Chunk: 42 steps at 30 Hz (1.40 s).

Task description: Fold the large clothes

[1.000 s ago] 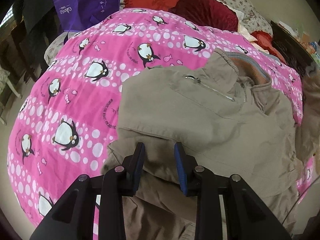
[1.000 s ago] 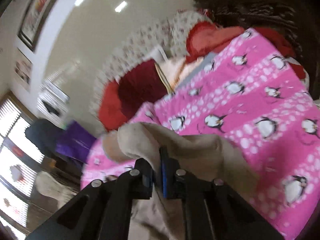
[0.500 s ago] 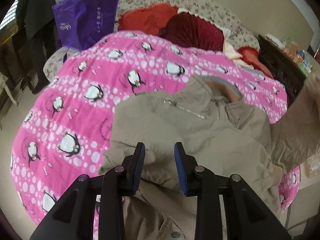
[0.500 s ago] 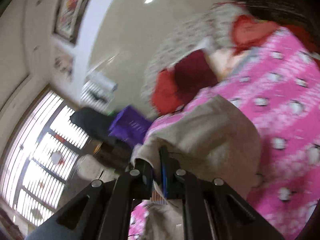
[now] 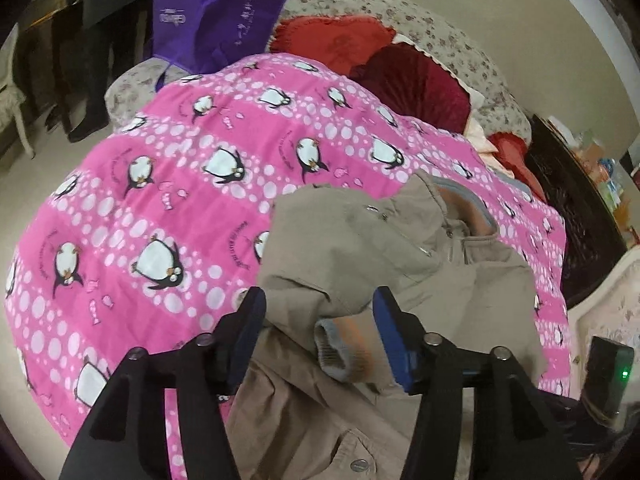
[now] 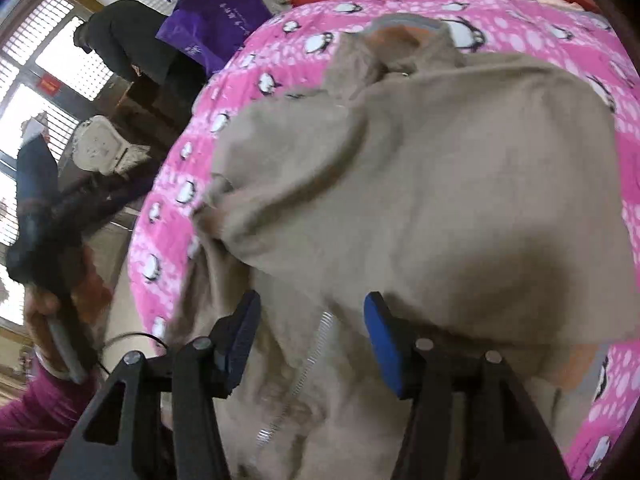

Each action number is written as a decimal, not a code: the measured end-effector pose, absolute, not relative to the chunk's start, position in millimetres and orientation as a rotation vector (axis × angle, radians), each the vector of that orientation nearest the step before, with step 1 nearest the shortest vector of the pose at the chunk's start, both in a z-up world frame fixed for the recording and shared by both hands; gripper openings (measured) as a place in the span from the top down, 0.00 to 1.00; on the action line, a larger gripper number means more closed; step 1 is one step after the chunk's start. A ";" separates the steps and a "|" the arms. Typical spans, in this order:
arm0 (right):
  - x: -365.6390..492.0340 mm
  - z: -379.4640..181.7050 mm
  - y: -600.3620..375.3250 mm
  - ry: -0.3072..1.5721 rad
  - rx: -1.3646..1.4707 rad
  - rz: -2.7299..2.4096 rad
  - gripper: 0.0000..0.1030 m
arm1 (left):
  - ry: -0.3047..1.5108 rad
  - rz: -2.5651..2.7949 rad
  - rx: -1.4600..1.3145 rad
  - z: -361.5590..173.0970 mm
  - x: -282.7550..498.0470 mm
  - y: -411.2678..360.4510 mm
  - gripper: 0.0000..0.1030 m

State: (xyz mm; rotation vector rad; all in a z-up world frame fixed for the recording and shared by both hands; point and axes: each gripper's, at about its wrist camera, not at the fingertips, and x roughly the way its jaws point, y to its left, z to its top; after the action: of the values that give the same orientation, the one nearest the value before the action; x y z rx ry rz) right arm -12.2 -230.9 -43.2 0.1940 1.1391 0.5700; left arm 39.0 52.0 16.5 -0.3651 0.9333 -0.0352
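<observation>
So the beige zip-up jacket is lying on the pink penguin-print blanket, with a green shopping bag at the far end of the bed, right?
Nearly. The beige zip-up jacket does lie on the pink penguin-print blanket, but the shopping bag at the far end of the bed is purple, not green. The left wrist view shows it clearly, and the right wrist view shows it too.

A matt khaki woven-cloth jacket [image 5: 400,264] — creased, with a ribbed grey knit cuff [image 5: 334,350], dull metal snaps and a bright metal zip [image 6: 316,344] — lies on a soft, fleecy pink penguin-print blanket [image 5: 168,184]. Behind it sit a plush dark-red velvet cushion [image 5: 420,84] and a slightly glossy purple fabric tote bag [image 5: 212,12]. The left gripper [image 5: 320,312] pairs smooth matt black plastic arms with textured blue pads [image 5: 390,320].
</observation>
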 end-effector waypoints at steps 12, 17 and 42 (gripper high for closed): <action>-27.8 -19.3 -309.5 1.024 0.295 0.404 0.35 | 1.145 -0.068 -0.112 -44.1 55.2 -16.0 0.59; -24.0 -22.9 -324.5 1.004 0.319 0.349 0.35 | 1.057 -0.102 -0.089 -21.9 51.0 -17.5 1.00; -7.8 -32.8 -368.8 0.965 0.196 0.055 0.31 | 1.029 0.034 -0.149 -19.5 61.0 49.7 0.77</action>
State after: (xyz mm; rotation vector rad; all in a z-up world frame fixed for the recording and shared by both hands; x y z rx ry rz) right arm -7.8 -368.8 -32.8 0.1961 0.9649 0.0551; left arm 61.0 49.7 -19.5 -0.1487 1.0285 0.0340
